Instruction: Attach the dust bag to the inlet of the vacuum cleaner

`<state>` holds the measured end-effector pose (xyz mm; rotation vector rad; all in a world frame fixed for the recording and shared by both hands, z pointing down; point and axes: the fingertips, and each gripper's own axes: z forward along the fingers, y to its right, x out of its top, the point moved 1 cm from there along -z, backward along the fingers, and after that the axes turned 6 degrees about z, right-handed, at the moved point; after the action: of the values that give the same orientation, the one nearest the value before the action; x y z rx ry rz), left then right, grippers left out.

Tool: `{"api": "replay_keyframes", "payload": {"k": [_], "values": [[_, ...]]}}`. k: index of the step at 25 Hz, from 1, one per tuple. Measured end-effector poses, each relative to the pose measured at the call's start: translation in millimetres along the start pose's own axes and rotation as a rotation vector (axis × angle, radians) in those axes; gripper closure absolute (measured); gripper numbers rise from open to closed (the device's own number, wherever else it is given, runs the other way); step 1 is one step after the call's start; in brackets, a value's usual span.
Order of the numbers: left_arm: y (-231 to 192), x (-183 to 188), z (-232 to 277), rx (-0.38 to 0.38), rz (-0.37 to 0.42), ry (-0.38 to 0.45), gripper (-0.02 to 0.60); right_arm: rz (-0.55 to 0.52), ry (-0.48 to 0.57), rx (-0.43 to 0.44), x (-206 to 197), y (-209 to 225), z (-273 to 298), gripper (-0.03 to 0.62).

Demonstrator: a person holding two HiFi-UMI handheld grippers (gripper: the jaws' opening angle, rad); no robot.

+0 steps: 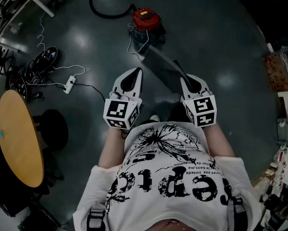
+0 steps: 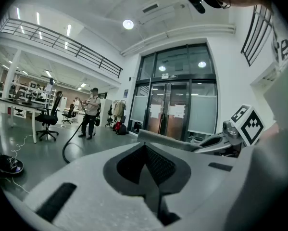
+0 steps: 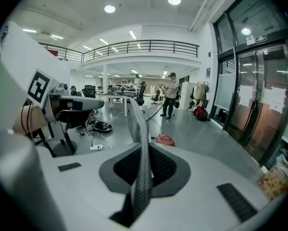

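A red vacuum cleaner (image 1: pixel 145 19) sits on the dark floor ahead of me, with a black hose curling off to the left. It also shows in the right gripper view, as the small red vacuum cleaner (image 3: pixel 165 139). My right gripper (image 1: pixel 183 79) is shut on a flat grey dust bag (image 1: pixel 162 66), which sticks out toward the vacuum. In the right gripper view the dust bag (image 3: pixel 141 143) stands edge-on between the jaws of the right gripper (image 3: pixel 144 150). My left gripper (image 1: pixel 136 72) is held beside it, shut and empty. The left gripper (image 2: pixel 144 147) sees the bag (image 2: pixel 170 141) off to its right.
A round wooden table (image 1: pixel 18 138) and a black stool (image 1: pixel 52 129) stand to my left. A white power strip (image 1: pixel 69 84) with cables lies on the floor. A patterned bag (image 1: pixel 281 71) is at the right. A person (image 2: pixel 91 112) stands far off, near glass doors (image 2: pixel 177 109).
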<state>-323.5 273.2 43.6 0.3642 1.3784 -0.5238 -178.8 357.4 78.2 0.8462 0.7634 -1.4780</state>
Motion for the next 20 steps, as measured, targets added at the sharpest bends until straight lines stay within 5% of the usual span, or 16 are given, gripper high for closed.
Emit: {"api": "replay_keyframes", "payload": {"k": [7,20], "values": [[-6.3,-7.3,45.8,0.046,-0.035,-0.024,0.578,-0.04,-0.021,0.04,3.1,42.0,25.3,0.568],[-26.5,-3.5,213.4,0.158,-0.065,-0.113,0.578,-0.159,-0.069,0.301,53.0,175.0,144.8,0.568]]}}
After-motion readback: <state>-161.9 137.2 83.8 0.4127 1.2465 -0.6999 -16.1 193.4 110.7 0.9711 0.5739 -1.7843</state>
